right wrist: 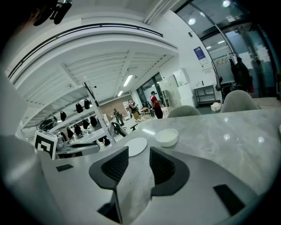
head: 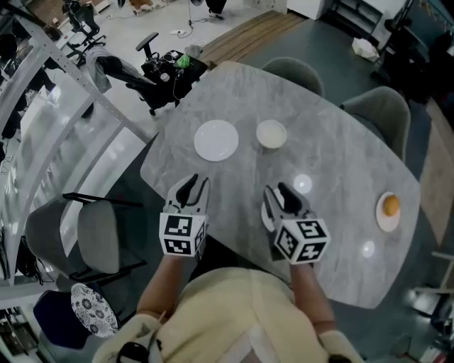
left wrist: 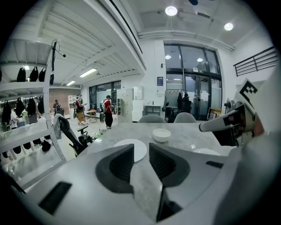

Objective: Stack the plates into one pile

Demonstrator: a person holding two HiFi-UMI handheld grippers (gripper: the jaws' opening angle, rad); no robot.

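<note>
Both claws released, nothing between jaws. Left claw (head: 195,183) lower centre-left, right claw (head: 278,190) lower centre. White plate (head: 216,140) beside bowl (head: 271,134), mid-frame on desk (head: 333,142), apart from claws.

Big open hall, office or studio sort, not home: grey marble table (head: 333,149) with padded chairs (head: 379,113), black swivel chair (head: 124,71), tall glass doors (left wrist: 193,88), ceiling spotlights (left wrist: 171,10), people (left wrist: 107,110) standing far back, white racking (left wrist: 24,134) alongside
</note>
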